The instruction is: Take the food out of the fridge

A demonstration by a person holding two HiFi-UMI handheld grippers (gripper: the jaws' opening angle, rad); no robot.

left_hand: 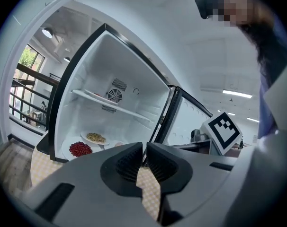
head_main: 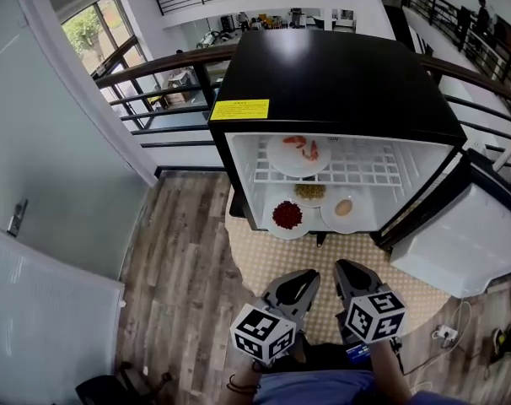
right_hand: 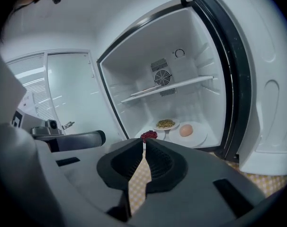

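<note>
L gripper [head_main: 301, 280] & R gripper [head_main: 348, 270] are both clenched, w/ nothing between the jaws, side by side near each other. The open fridge [head_main: 340, 74] is ahead of both. Food is inside: red berries plate [head_main: 287, 215] ahead of L gripper, egg plate [head_main: 344, 207] ahead of R gripper, yellow-green plate [head_main: 309, 192] behind these. Plate w/ red pieces [head_main: 298, 152] lies higher, on the wire shelf [head_main: 369, 171]. Door [head_main: 458, 234] stands to R gripper's right.

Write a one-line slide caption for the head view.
Shut, the left claw and right claw face the open fridge holding four food plates.
</note>
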